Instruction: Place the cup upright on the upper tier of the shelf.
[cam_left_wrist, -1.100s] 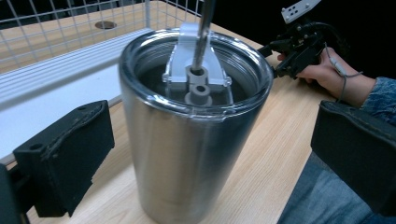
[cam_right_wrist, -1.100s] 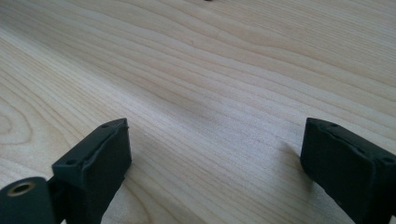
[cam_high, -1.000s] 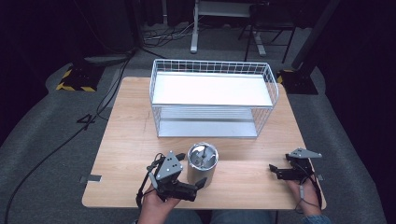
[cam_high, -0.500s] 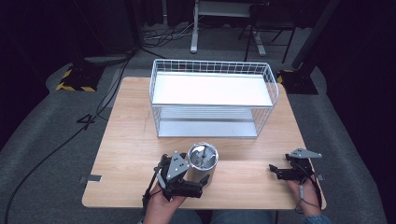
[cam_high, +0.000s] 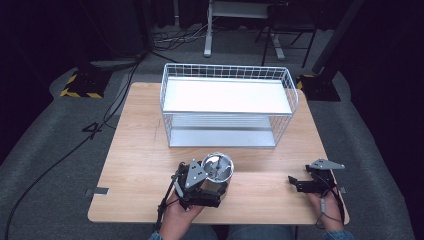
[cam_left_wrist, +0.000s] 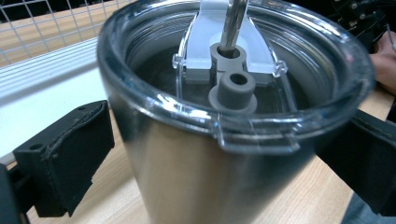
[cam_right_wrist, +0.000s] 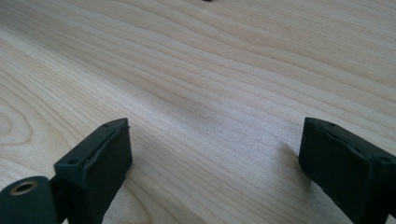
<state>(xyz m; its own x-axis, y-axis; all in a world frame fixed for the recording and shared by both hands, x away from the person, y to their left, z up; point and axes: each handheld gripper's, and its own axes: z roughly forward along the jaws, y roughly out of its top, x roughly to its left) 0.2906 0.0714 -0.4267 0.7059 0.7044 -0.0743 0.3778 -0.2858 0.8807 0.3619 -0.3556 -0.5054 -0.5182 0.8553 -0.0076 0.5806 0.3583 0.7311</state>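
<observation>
The wooden table (cam_high: 140, 150) carries a wire basket (cam_high: 227, 105); before it stands the steel tumbler (cam_high: 217, 172). My left gripper (cam_left_wrist: 210, 158) has just slid up around it, jaws wide, not yet clamped, so squeezing seems next; my right gripper (cam_high: 300, 184) waits spread, holding nothing

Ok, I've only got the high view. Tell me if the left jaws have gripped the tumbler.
Observer: Not yet, it seems. In the left gripper view the left gripper stands open, one jaw on either side of the tumbler, with a sliver of table showing beside one jaw.
Operator: Describe the lid.
Observer: The lid is clear, with a metal straw through one grey grommet. A second grommet beside it is empty.
Operator: Check the right gripper.
Observer: The right gripper is open, low over bare table, with nothing between its jaws.
</observation>
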